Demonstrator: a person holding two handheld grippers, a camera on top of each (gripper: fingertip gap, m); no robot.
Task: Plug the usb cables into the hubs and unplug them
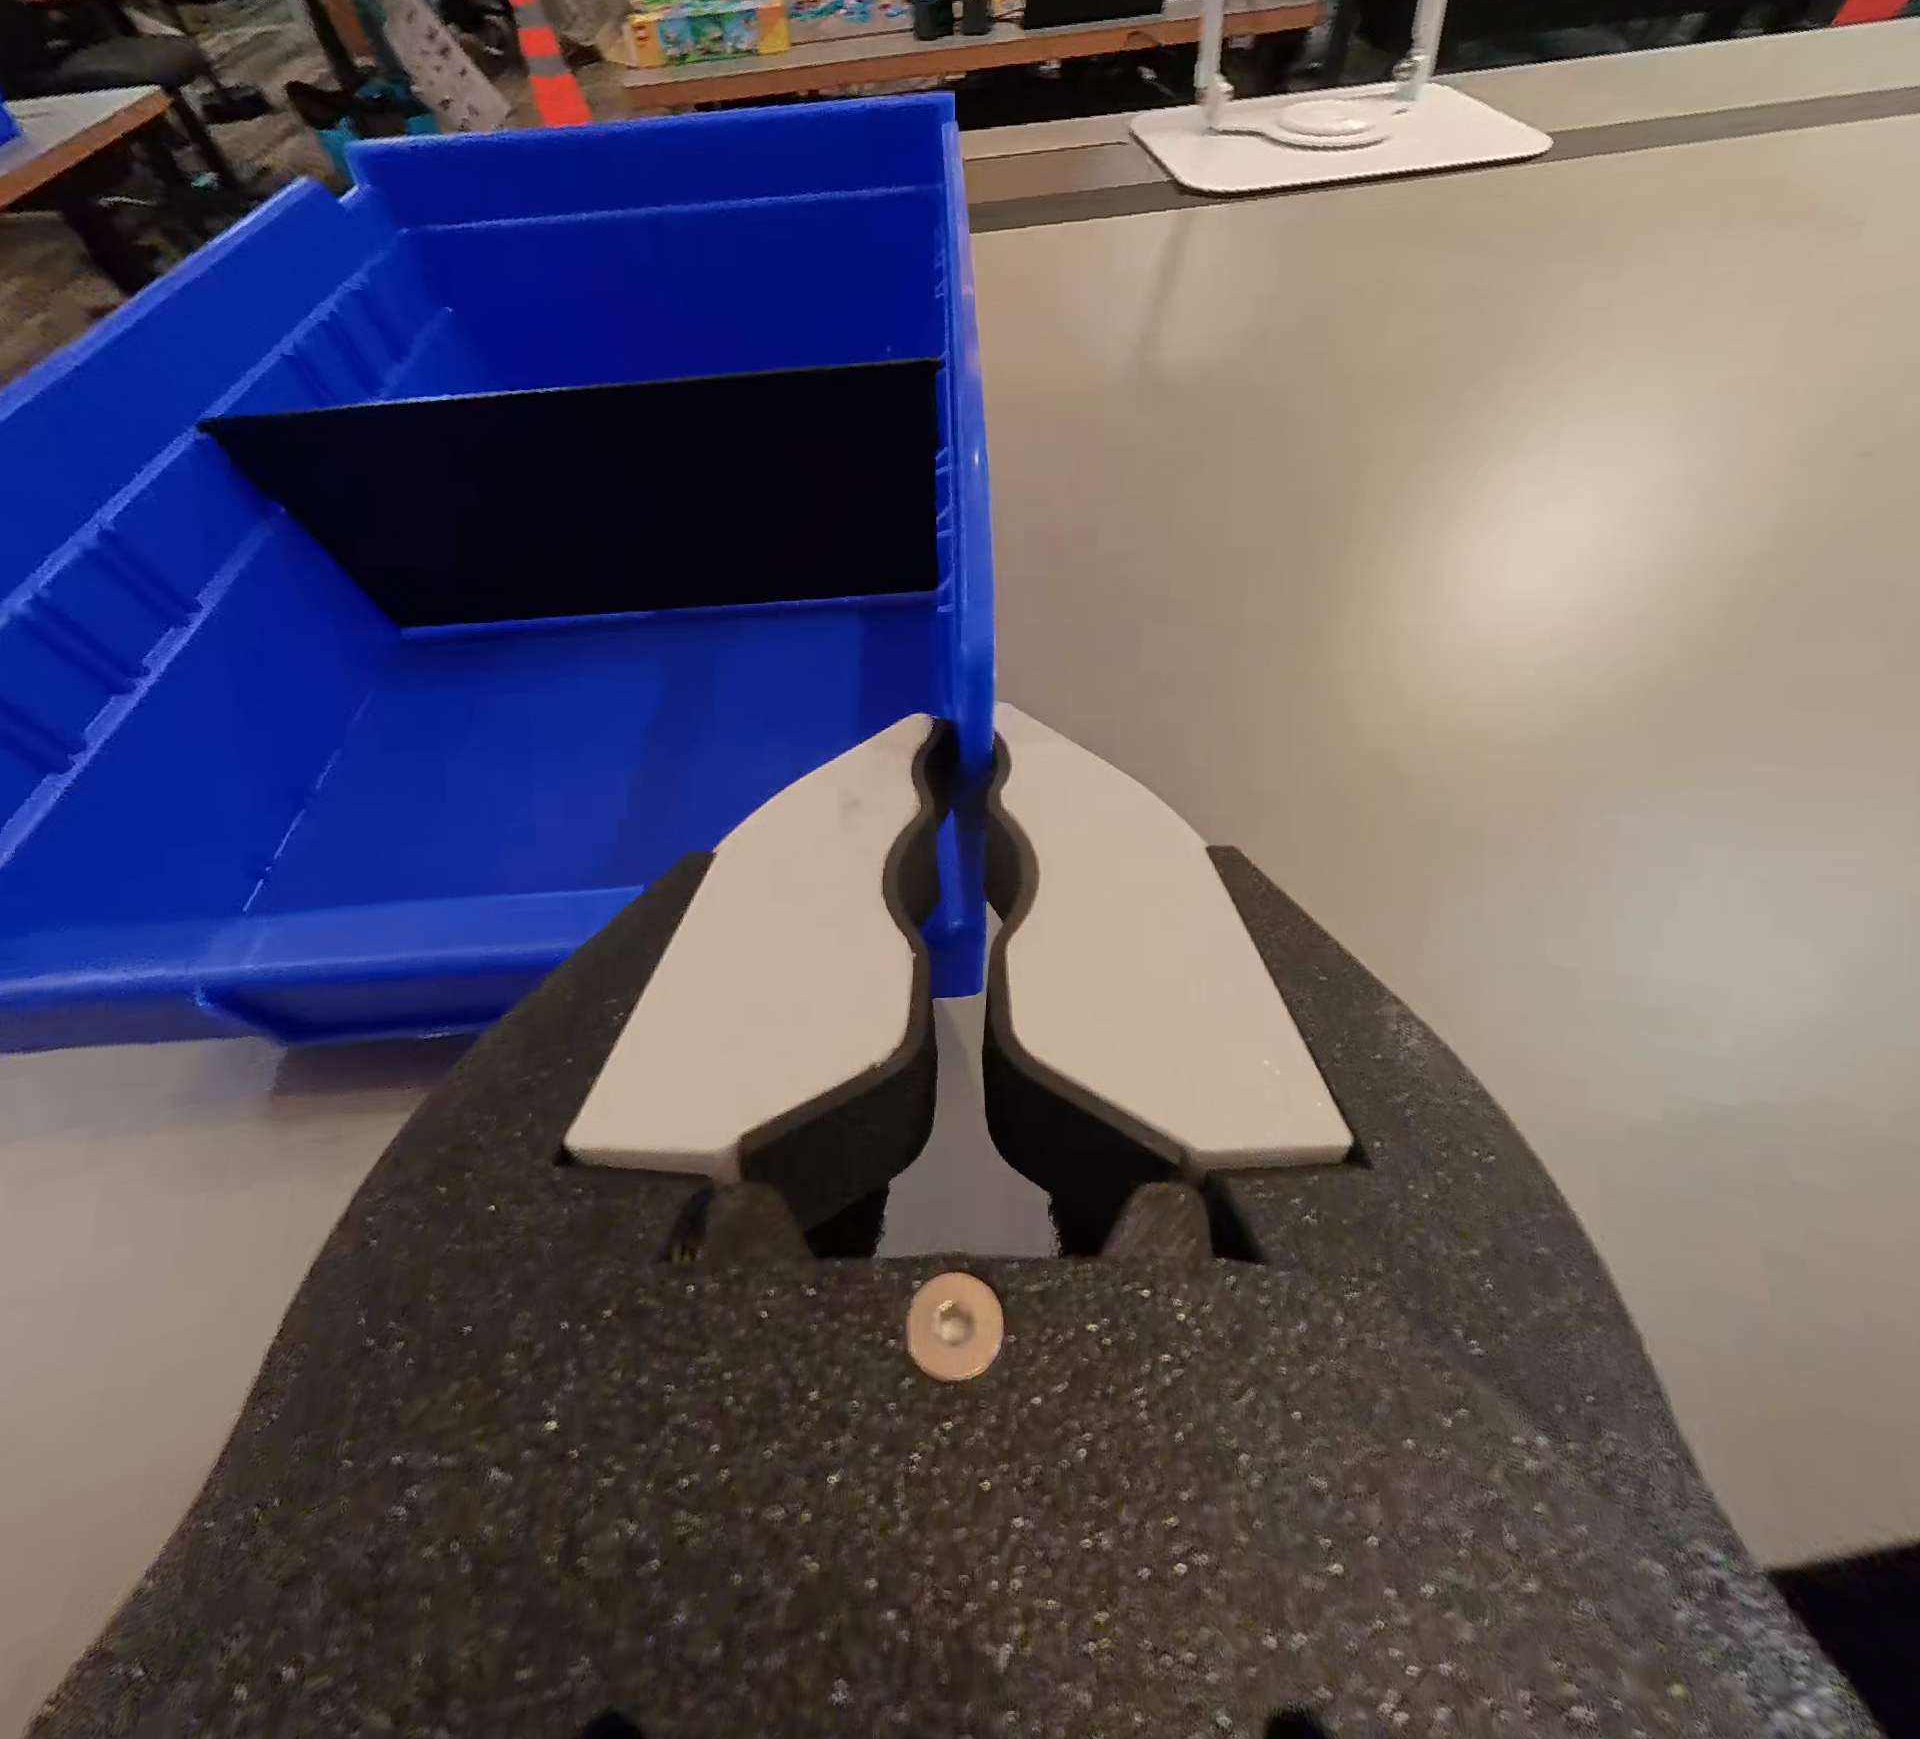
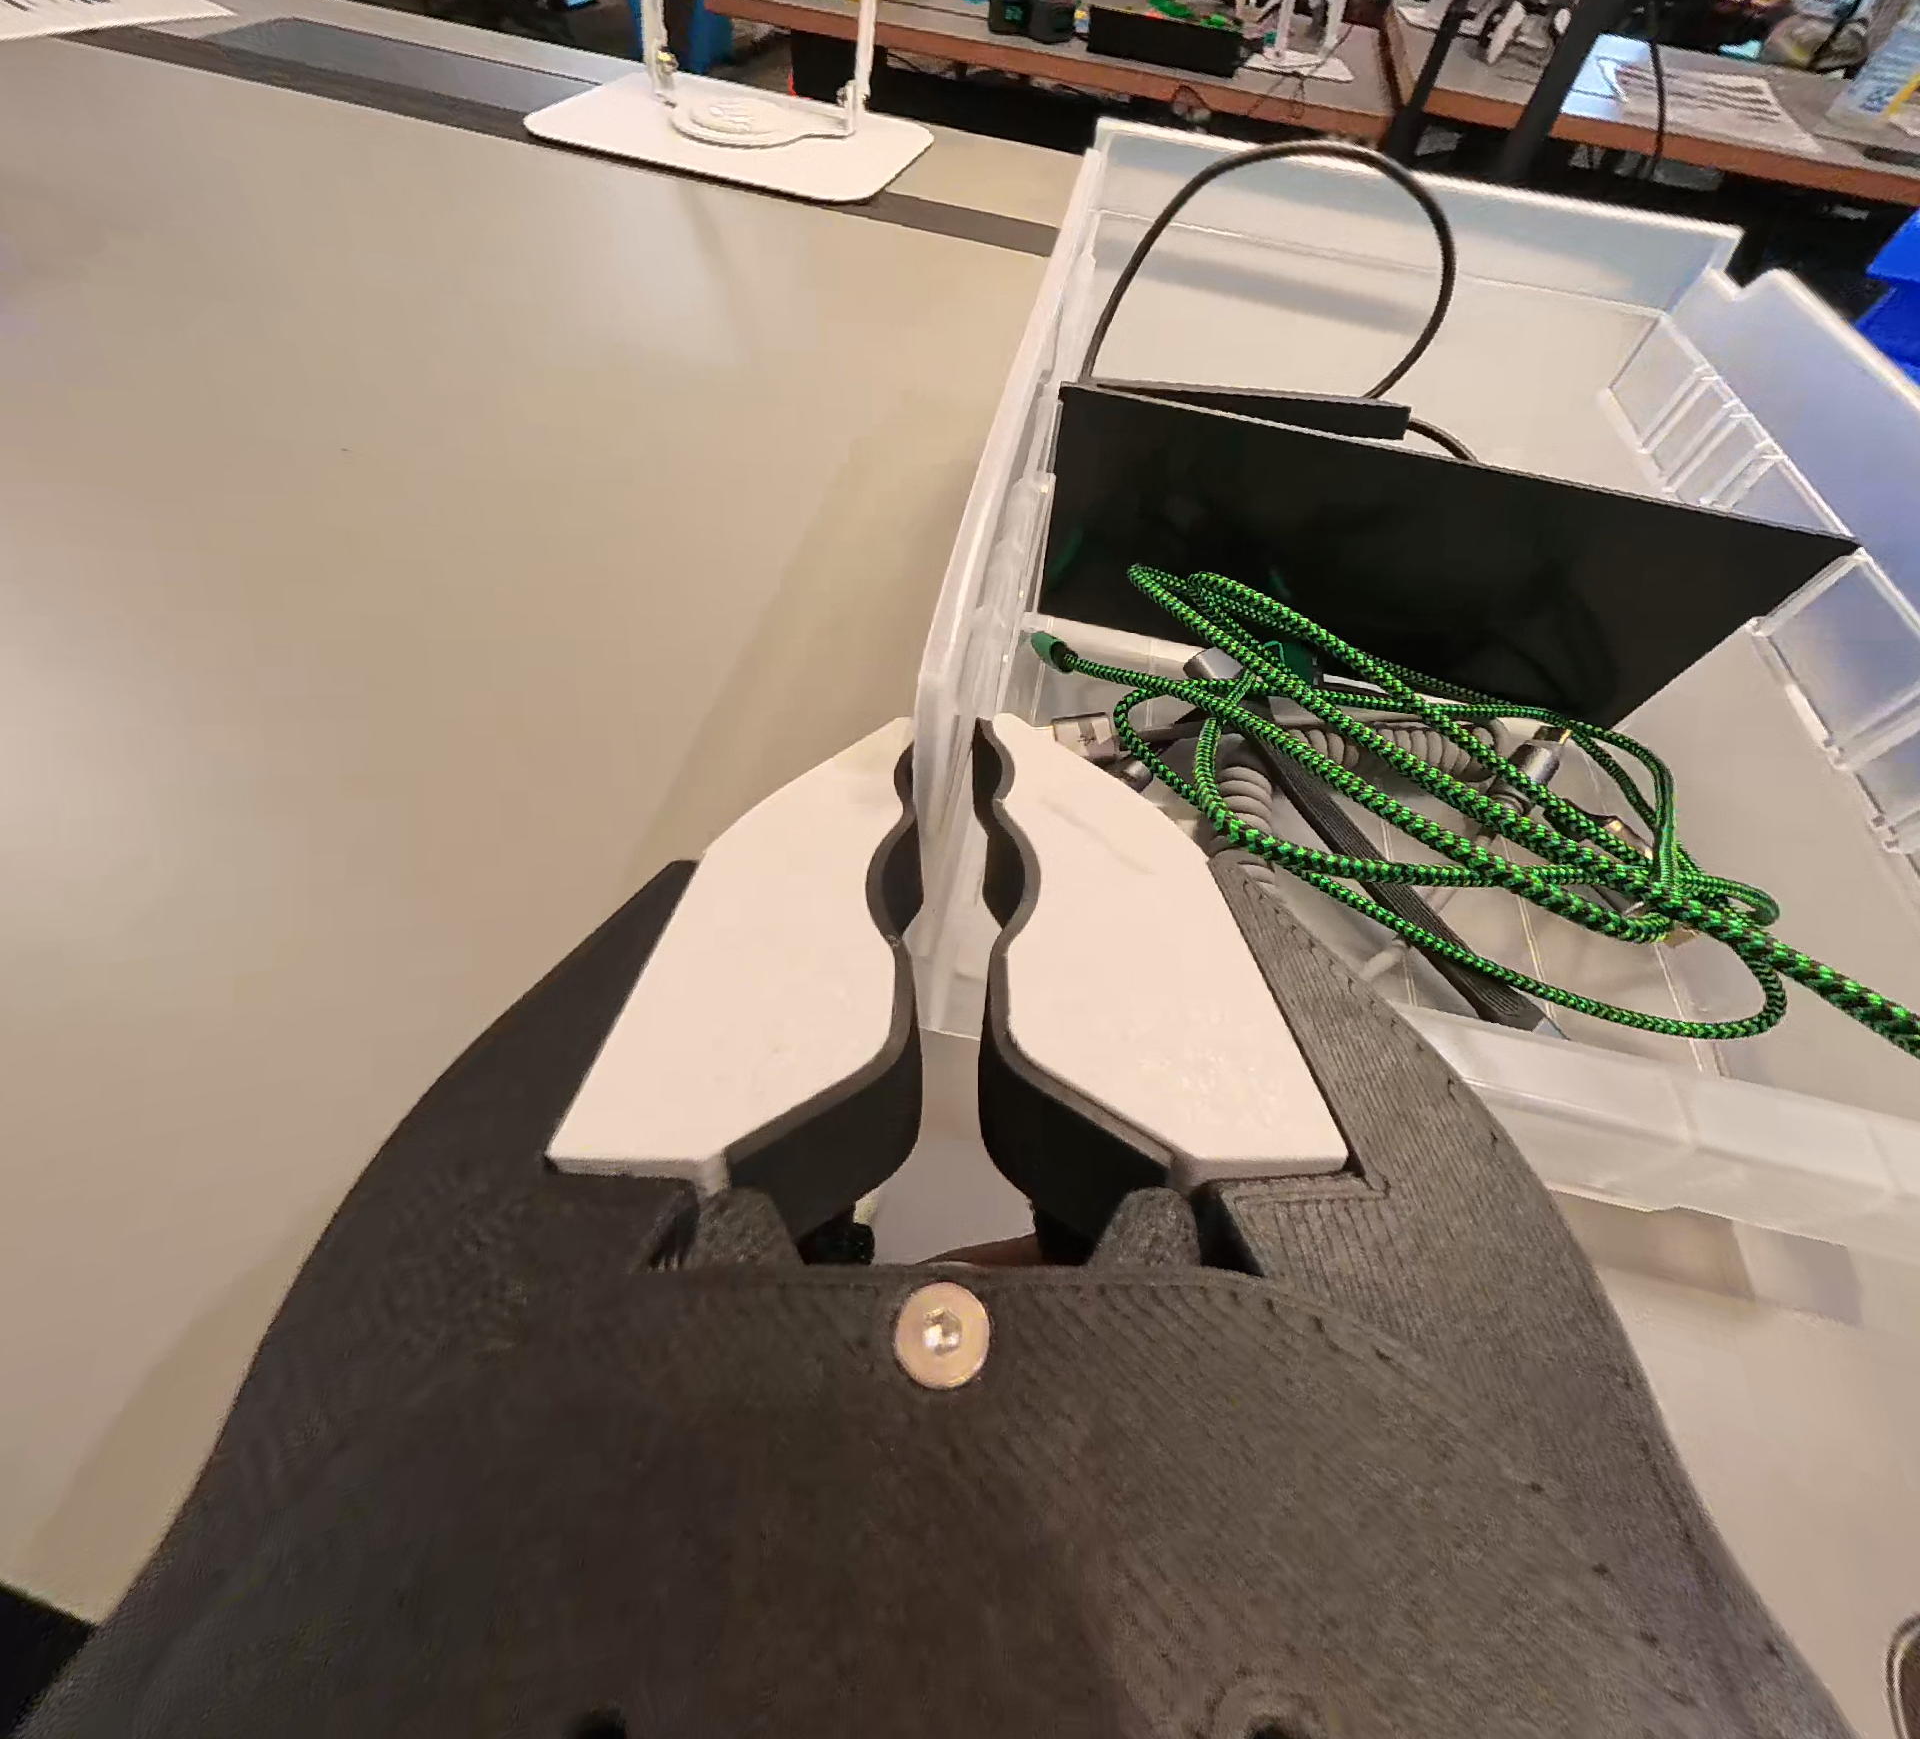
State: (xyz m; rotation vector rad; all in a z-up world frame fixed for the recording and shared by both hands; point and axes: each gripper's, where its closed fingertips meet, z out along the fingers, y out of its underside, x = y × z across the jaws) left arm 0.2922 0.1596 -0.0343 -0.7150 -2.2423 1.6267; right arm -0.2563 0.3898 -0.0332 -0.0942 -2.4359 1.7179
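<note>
My left gripper (image 1: 966, 744) is shut on the right side wall of a blue bin (image 1: 971, 546); both pads press on the wall's rim. The blue bin has a black divider (image 1: 623, 484) and its near compartment shows nothing inside. My right gripper (image 2: 945, 744) is shut on the left side wall of a clear plastic bin (image 2: 961, 650). In that bin lie a green-and-black braided cable (image 2: 1455, 754), grey cables with metal plugs (image 2: 1101, 739), and a black cable (image 2: 1299, 162) looping up behind a black divider (image 2: 1455, 546). I see no hub clearly.
Both bins stand on a pale grey table (image 1: 1455, 546). A white stand with a flat base (image 1: 1340, 136) stands at the table's far edge, also in the right wrist view (image 2: 727, 131). Other tables with clutter lie beyond. The left gripper's tips are roughly 60 cm from the right gripper's.
</note>
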